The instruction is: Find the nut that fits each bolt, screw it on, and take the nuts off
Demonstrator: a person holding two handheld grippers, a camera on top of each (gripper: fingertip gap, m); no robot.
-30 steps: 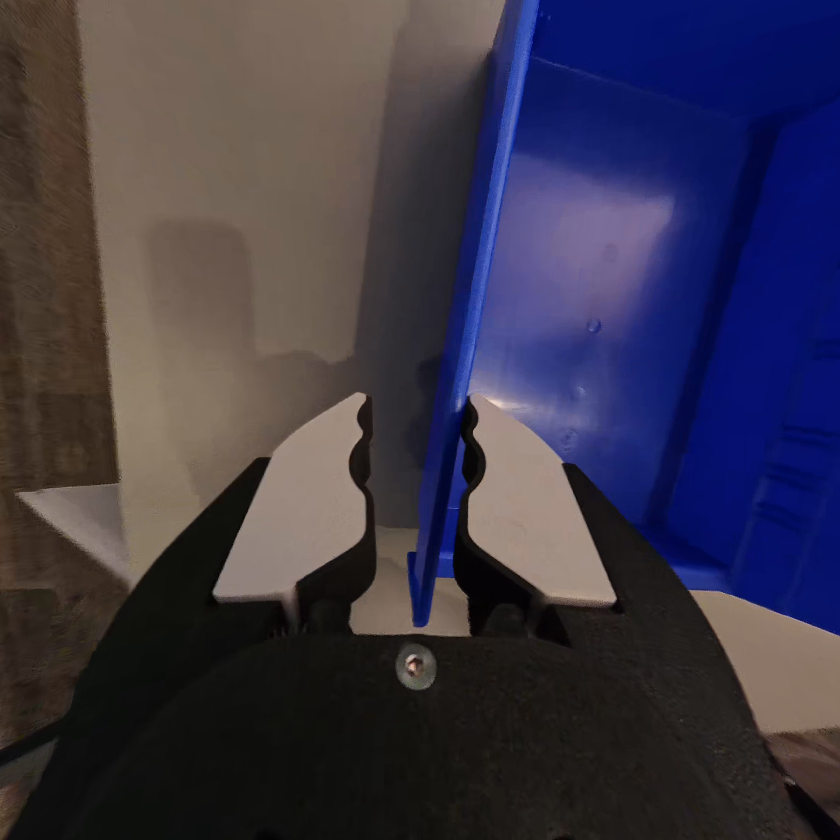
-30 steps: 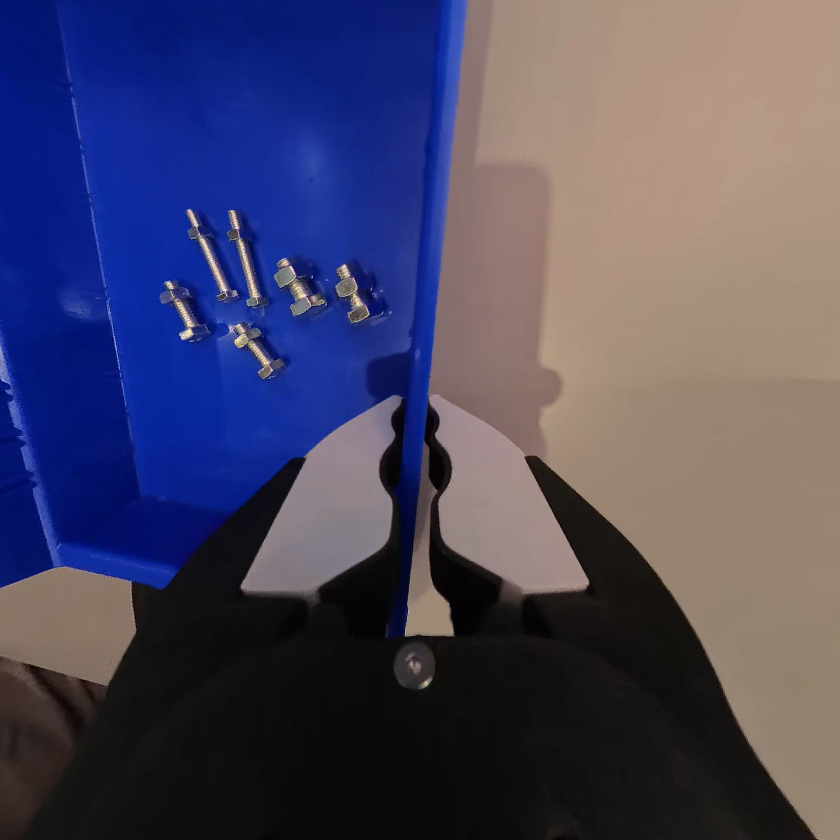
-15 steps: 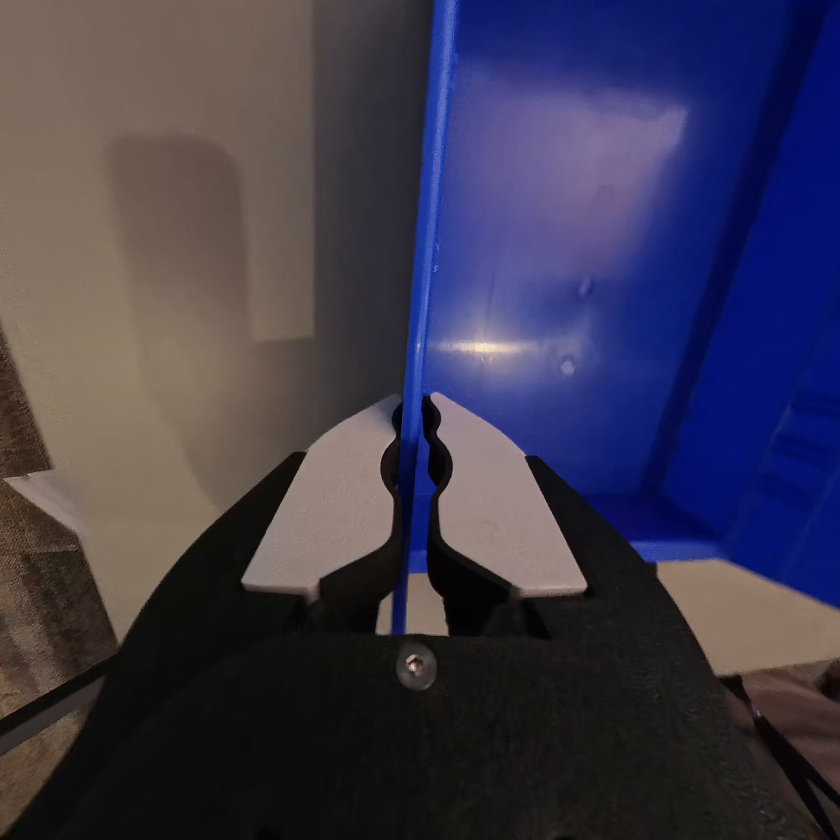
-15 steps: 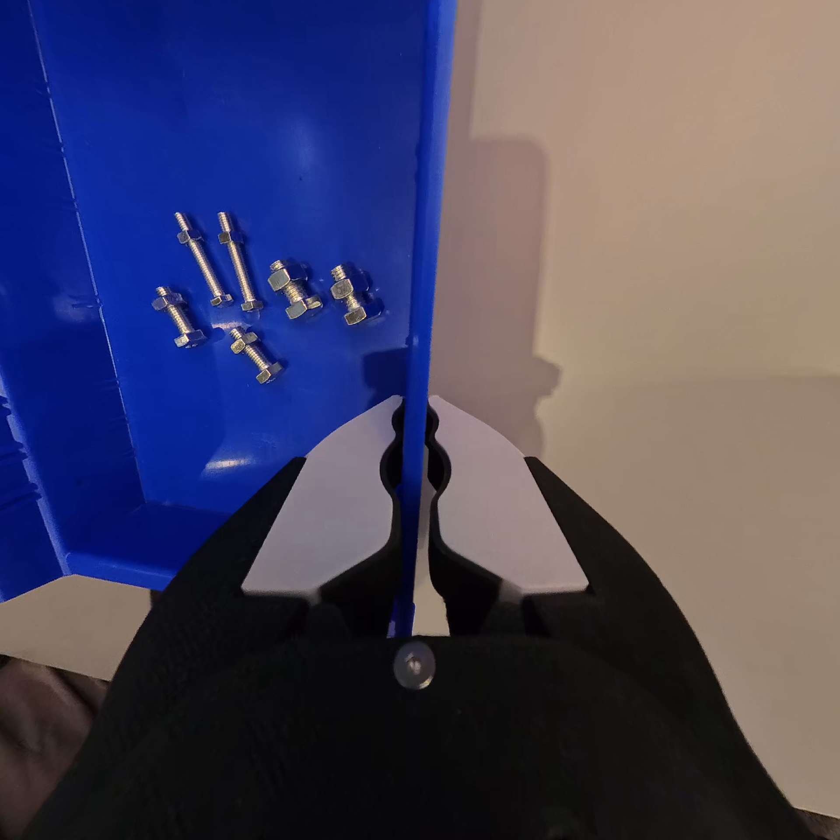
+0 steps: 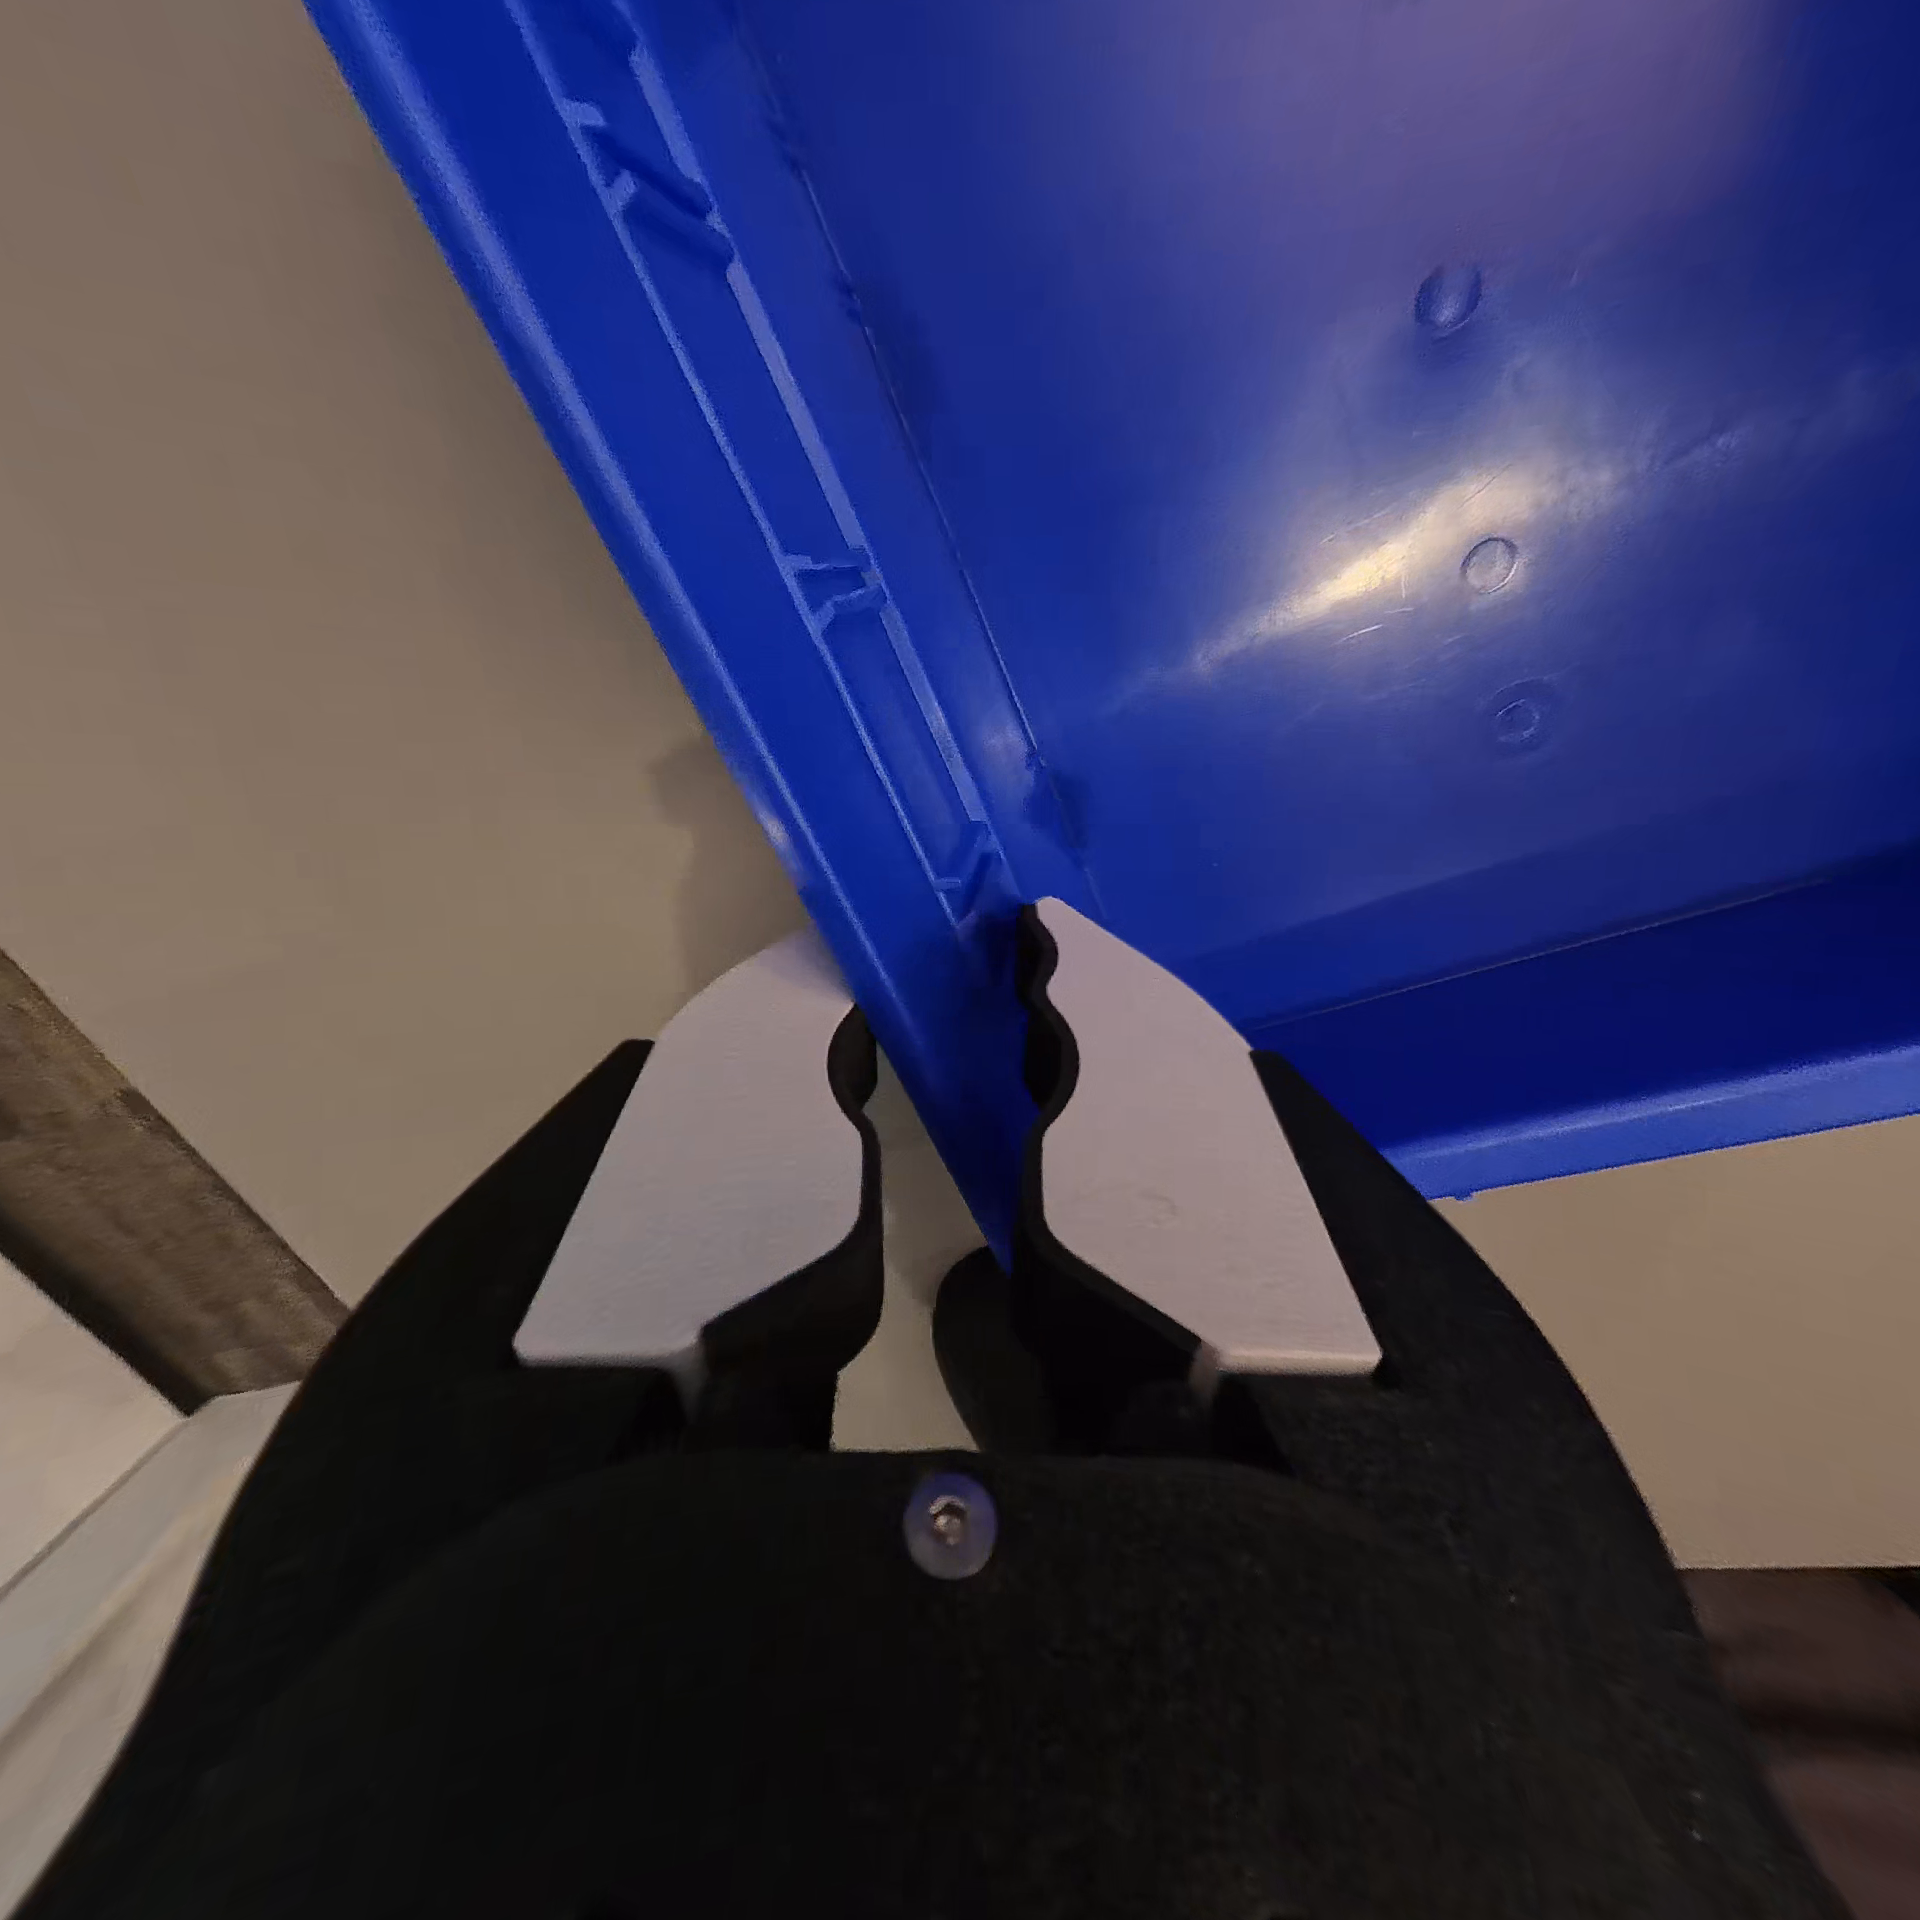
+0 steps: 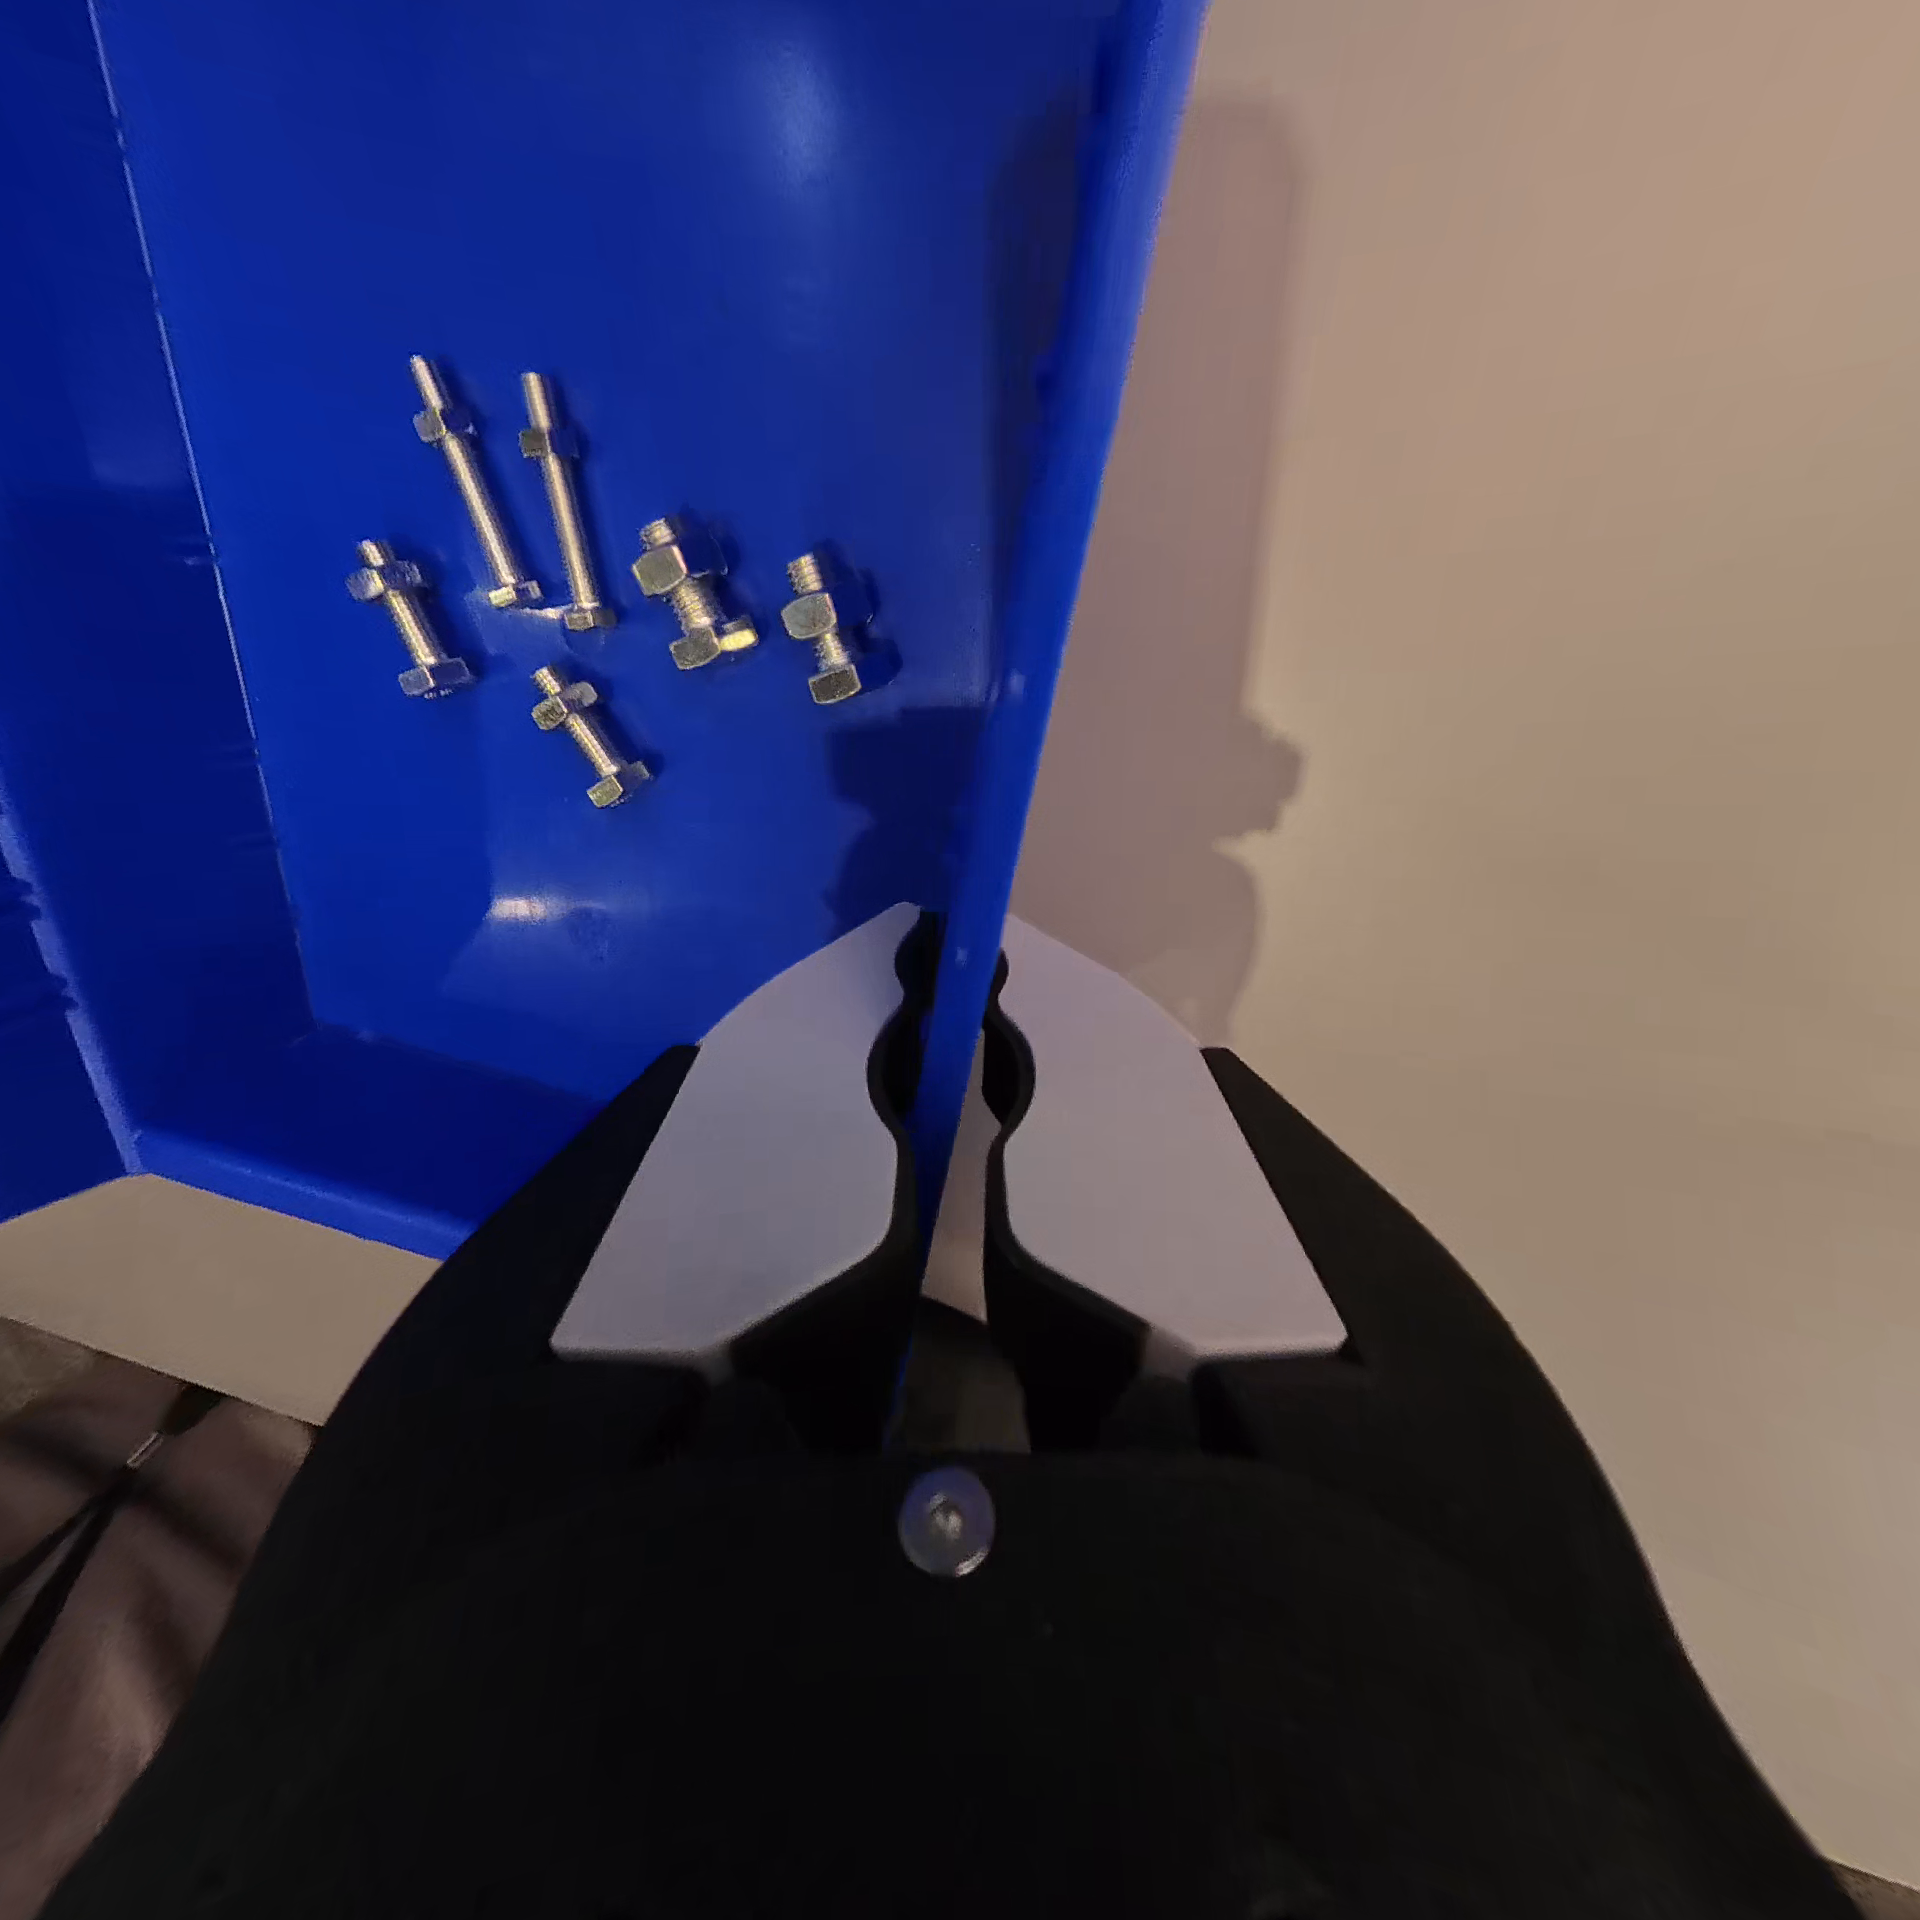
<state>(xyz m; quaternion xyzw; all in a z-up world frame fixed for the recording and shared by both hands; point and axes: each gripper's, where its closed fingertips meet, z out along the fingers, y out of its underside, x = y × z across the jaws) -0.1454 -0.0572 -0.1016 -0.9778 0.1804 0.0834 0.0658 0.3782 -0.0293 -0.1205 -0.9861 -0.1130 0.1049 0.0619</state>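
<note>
Blue plastic fills both of your views: a tray (image 5: pixel 1351 416) that you grip by its two side walls, one claw on each. On the left, your left claw (image 5: pixel 940 1023) is pinched on the tray's left wall, close to the near corner, with one pale finger (image 5: pixel 727 1164) outside the wall and the other inside it. From this side the tray slants across the view, its ribbed rim running up and away to the left, and the part of the tray floor seen here is bare, glossy, and marked only by three small round dimples. A beige tabletop (image 5: pixel 260 623) lies to the left of and below the tray, with a strip of grey carpet (image 5: pixel 125 1226) past the table's edge at the near left.

Moving right, six bolts (image 6: pixel 613 582) lie in a loose cluster on the tray floor (image 6: pixel 623 208), each with a nut threaded on its shank. Two long thin ones lie side by side in the middle, a medium one is at their left, a short one sits nearest you, and two stubby thick ones lie at the right, closest to the wall.

At the far right, your right claw (image 6: pixel 954 940) is pressed onto the tray's right wall near the near corner, one finger (image 6: pixel 748 1164) inside, the other outside. Beyond that wall the tabletop (image 6: pixel 1558 727) carries the claw's shadow.
</note>
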